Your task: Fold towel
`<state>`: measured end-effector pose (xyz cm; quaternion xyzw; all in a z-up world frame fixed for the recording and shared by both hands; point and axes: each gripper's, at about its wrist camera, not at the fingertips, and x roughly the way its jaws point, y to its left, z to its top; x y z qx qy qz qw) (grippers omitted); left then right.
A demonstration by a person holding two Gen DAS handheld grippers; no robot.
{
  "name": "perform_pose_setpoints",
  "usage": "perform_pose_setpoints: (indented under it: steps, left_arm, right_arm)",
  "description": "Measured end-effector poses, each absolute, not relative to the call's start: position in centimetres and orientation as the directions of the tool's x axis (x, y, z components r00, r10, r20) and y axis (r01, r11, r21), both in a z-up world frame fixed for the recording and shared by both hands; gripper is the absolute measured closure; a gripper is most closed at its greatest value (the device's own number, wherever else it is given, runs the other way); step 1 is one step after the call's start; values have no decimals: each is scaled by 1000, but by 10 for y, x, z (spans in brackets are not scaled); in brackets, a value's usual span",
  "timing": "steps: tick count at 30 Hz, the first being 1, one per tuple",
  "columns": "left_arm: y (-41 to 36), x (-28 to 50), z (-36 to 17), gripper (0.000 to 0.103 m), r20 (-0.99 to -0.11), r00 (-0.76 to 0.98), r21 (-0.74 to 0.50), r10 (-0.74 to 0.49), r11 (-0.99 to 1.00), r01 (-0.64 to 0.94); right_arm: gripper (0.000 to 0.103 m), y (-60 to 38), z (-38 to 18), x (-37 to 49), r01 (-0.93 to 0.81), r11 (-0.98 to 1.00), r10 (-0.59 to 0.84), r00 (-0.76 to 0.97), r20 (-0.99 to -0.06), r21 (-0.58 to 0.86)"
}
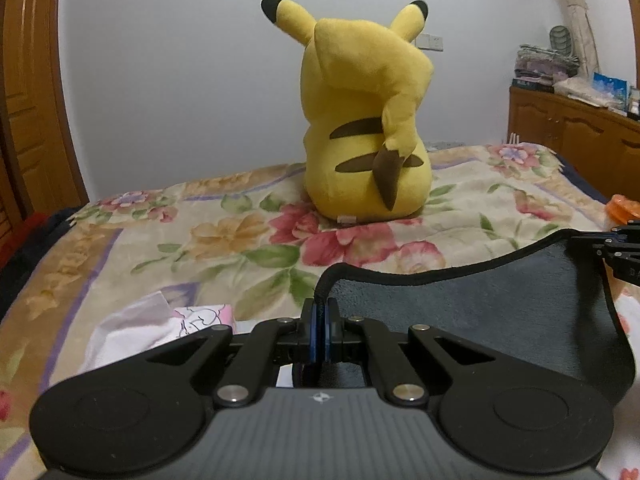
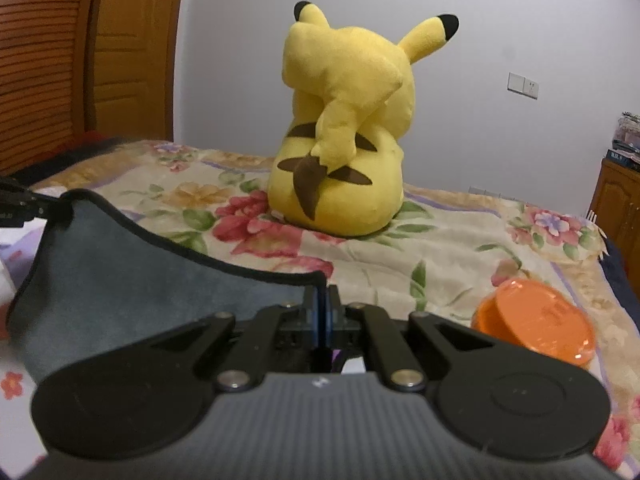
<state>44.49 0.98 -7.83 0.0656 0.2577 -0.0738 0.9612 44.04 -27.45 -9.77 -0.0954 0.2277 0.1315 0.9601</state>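
Left gripper [image 1: 321, 312], right gripper [image 2: 323, 304] on towel [image 1: 480, 312] corners

Bed with floral blanket: the carrying surface and what lies on it.

You see the bed [image 1: 100, 248] covered by a cream blanket [image 2: 452, 248] printed with red, orange and purple flowers. A yellow plush toy [image 1: 364, 120] sits upright on the blanket toward the far side, its back to you. An orange round container [image 2: 536, 320] rests near the right edge. A pink-and-white tissue pack [image 1: 160, 320] lies at the near left.
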Motion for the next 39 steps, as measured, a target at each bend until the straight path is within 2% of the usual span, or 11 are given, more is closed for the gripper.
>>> perform_pose_setpoints:
  steps: [14,17,18,19,21,22,23,27,30,34,39]
  left_arm:
    - [2,473,-120,98,-565,823,132,-61,978,164]
    - [2,474,-124,89,-564,825,154,-36,977,148]
    - [1,473,-125,76,-558,829,170,-18,976,136]
    - [2,471,-125,68,-553,833,173,-12,976,129]
    - [3,469,-123,33,-550,835,161,-26,978,136]
    - [3,467,-121,28,-552,833,156,-30,978,138]
    - [4,466,-120,25,-558,829,151,-35,978,143]
    - [2,456,-110,16,-579,814,133,-47,980,151]
    - [1,442,-101,15,-575,816,119,-54,982,148]
    - [3,415,-90,11,-579,812,93,-74,983,157]
    - [7,383,-78,3,-583,808,83,-83,984,161]
  right_arm:
    - [99,-269,-136,466,-299,949,194,808,-557,-104]
    - [98,-269,-139,468,-293,951,189,800,-569,-96]
    - [97,-268,-140,468,-284,954,180,800,-572,-98]
    - [89,-269,-140,469,-273,957,167,798,-578,-100]
    - [73,-270,-140,467,-260,961,161,801,-576,-93]
    - [57,-272,-139,466,-255,963,164,804,-572,-82]
    - [43,-273,-137,464,-250,965,165,807,-567,-75]
    - [41,-275,-130,458,-245,968,168,802,-573,-59]
    - [35,-275,-119,451,-247,968,172,796,-580,-51]
    - [11,-277,-96,434,-256,965,184,803,-566,-51]
    - [3,-281,-75,412,-270,962,200,803,-561,-44]
